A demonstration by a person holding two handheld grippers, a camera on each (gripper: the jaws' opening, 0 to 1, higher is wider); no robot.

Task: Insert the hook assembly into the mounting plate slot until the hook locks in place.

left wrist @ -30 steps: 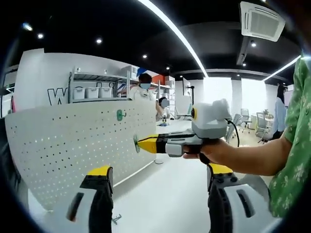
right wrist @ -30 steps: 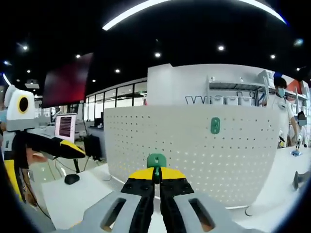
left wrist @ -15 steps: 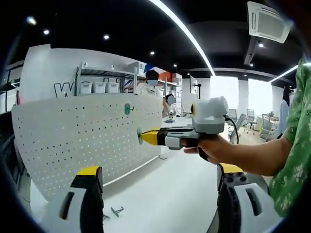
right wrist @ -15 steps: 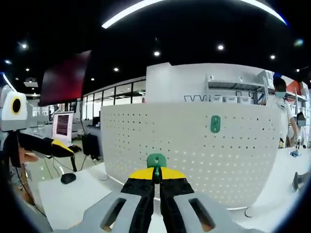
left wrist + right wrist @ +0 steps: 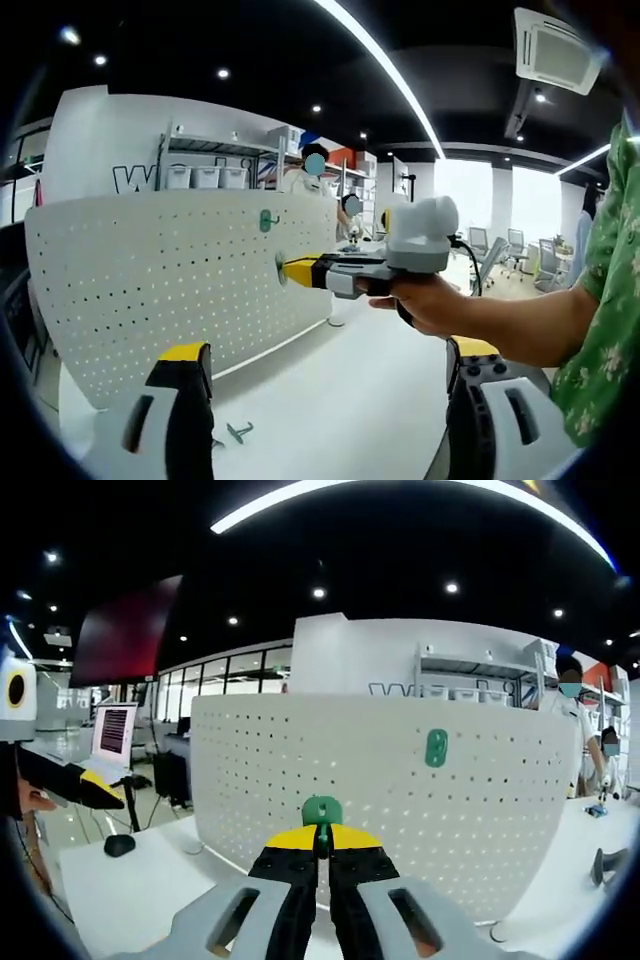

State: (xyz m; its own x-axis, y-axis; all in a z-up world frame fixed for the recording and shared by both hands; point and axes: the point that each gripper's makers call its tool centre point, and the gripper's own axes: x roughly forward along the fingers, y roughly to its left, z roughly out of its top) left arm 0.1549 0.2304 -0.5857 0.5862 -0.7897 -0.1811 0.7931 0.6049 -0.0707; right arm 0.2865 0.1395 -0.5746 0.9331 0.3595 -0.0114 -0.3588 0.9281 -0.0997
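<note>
Left gripper view: left hand-held gripper [image 5: 325,420] wide open, holding nothing, low over the white counter [image 5: 340,400]. Pegboard [image 5: 150,290] stands upright on the counter. Right hand-held gripper [image 5: 285,270] comes in from the right, held by a hand [image 5: 430,300], tips closed on a green hook [image 5: 281,268] right against the pegboard face. A second green hook [image 5: 266,221] sits on the pegboard, above and just left of that. Small metal clips [image 5: 236,433] lie on the counter near the pegboard's base.

Right gripper view: right hand-held gripper [image 5: 322,842] clamped on the hook [image 5: 322,811], facing the pegboard [image 5: 380,790]. Second hook [image 5: 436,748] up and right on the pegboard. Left hand-held gripper [image 5: 95,790] off the pegboard's left edge.
</note>
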